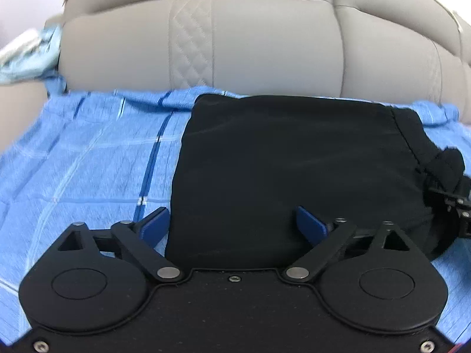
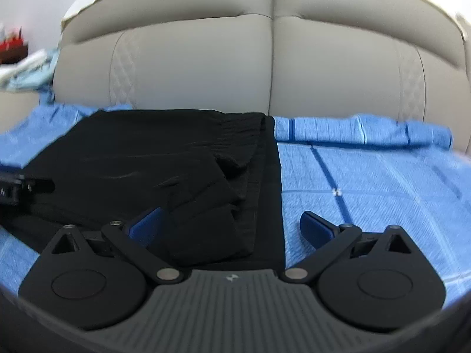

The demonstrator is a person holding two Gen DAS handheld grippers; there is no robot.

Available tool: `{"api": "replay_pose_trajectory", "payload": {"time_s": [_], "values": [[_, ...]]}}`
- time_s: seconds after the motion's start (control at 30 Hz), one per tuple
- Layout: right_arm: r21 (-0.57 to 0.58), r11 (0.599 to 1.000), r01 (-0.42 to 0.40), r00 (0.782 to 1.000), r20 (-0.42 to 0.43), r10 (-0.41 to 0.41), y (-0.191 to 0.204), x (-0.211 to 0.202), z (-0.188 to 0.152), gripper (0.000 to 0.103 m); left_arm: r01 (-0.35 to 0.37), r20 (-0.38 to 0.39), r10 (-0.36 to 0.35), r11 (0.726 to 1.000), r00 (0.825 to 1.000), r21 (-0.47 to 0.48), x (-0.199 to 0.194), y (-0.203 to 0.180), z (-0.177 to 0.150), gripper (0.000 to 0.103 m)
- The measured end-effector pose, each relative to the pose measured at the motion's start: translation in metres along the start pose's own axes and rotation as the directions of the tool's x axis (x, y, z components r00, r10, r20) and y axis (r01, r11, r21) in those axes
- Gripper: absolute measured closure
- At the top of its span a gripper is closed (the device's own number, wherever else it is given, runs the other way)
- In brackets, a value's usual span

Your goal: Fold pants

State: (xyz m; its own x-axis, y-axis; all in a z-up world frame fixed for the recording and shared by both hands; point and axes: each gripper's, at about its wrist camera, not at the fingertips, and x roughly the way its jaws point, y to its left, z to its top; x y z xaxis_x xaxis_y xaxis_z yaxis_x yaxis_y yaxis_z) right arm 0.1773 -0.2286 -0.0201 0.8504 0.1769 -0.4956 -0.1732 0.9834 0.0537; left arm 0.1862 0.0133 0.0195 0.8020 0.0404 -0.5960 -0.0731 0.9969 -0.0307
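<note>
Your black fabric pants point(image 1: 294, 170) lie folded into a compact block on the blue checked bedsheet point(image 1: 88, 161), near the beige padded headboard point(image 1: 250, 44). Both your left gripper point(image 1: 232, 223) and right gripper point(image 2: 232, 223) hover wide open, fingers holding nothing. The folding looks nearly finished; next, tuck the loose right-hand flap.

No readable text anywhere. Closest things: a small pale logo mark on the ribbed grey housing point(image 2: 232, 306), bottom centre of the right wrist view, too small to make out; and white characters, possibly "AI", on the black device point(image 2: 11, 189) at the left edge of the same view, cut off by the frame. Left wrist view: nothing.
</note>
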Motion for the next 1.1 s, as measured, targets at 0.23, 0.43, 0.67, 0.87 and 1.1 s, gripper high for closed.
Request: {"api": "replay_pose_trajectory", "payload": {"time_s": [0.23, 0.43, 0.67, 0.87, 1.1], "values": [[0.086, 0.994, -0.073, 0.995, 0.067, 0.068, 0.0, -0.035, 0.007, 0.0, -0.028, -0.015, 0.029, 0.998, 0.999, 0.049, -0.028, -0.001, 0.006, 0.007], [0.022, 0.999, -0.04, 0.994, 0.103, 0.037, 0.018, -0.066, -0.005, 0.0, -0.014, 0.018, 0.013, 0.998, 1.0, 0.067, -0.061, -0.015, -0.013, 0.0], [-0.038, 0.999, 0.009, 0.996, 0.084, -0.005, 0.038, -0.08, -0.044, 0.0, 0.006, -0.019, -0.006, 1.0, 1.0, 0.03, -0.07, -0.032, -0.048, 0.0], [-0.062, 0.998, 0.03, 0.998, 0.056, -0.026, 0.049, -0.077, -0.052, 0.0, -0.017, -0.047, 0.019, 0.999, 0.999, 0.041, -0.063, -0.04, -0.063, 0.0], [-0.076, 0.997, 0.014, 1.0, 0.029, -0.012, 0.049, -0.063, -0.057, 0.0, -0.013, -0.063, 0.016, 0.999, 0.998, 0.05, -0.057, -0.039, -0.058, 0.0]]}}
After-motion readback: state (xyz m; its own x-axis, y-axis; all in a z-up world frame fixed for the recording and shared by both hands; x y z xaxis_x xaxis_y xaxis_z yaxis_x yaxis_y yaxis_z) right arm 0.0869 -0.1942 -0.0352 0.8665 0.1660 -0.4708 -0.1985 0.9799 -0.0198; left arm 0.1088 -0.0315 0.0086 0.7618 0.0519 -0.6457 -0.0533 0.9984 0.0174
